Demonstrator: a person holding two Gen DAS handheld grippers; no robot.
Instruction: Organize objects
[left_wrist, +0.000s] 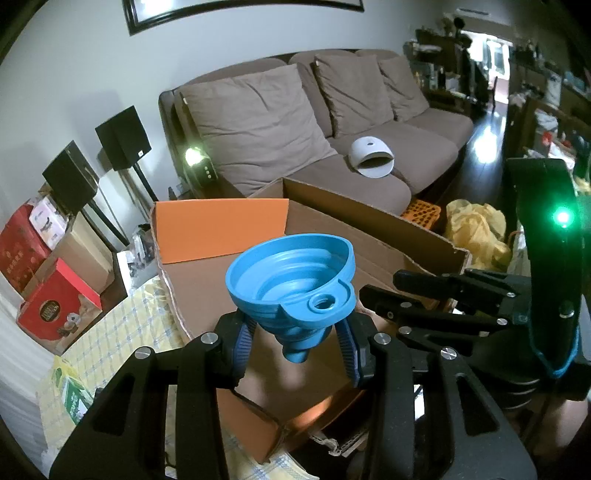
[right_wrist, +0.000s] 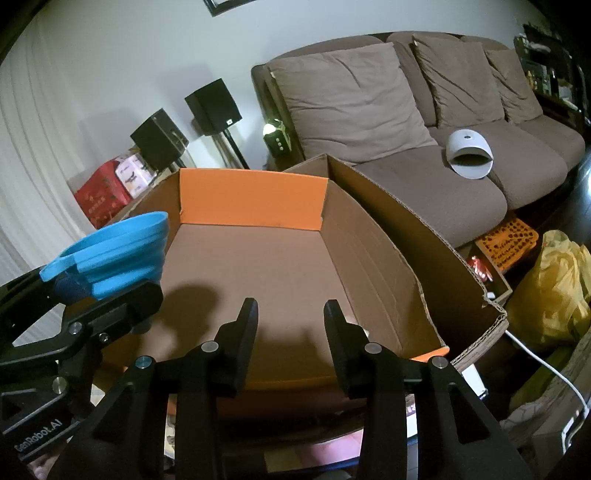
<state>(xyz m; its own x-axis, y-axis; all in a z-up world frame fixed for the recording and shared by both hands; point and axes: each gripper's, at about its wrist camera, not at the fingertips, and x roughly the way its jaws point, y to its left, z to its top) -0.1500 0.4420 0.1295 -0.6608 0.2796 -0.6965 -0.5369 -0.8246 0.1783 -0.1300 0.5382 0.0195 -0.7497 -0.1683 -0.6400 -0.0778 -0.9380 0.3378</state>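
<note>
A blue collapsible funnel (left_wrist: 291, 280) is held upright, wide mouth up, with my left gripper (left_wrist: 295, 343) shut on its lower cone between blue-padded fingers. It hangs over the near left part of an open cardboard box (left_wrist: 369, 221) with an orange inner flap (left_wrist: 221, 225). In the right wrist view the funnel (right_wrist: 118, 247) sits at the left above the box's left wall. My right gripper (right_wrist: 291, 317) stands open over the box's near edge with nothing between its fingers. The brown box floor (right_wrist: 277, 273) shows no objects. The right gripper (left_wrist: 380, 286) also appears right of the funnel.
A brown sofa (left_wrist: 332, 110) with a white domed device (left_wrist: 371, 157) stands behind the box. To the right are a yellow bag (left_wrist: 476, 229) and an orange crate (left_wrist: 421, 212). Black speakers (left_wrist: 123, 138) and red cartons (left_wrist: 55, 306) stand left. A white cable (right_wrist: 546, 365) runs at the lower right.
</note>
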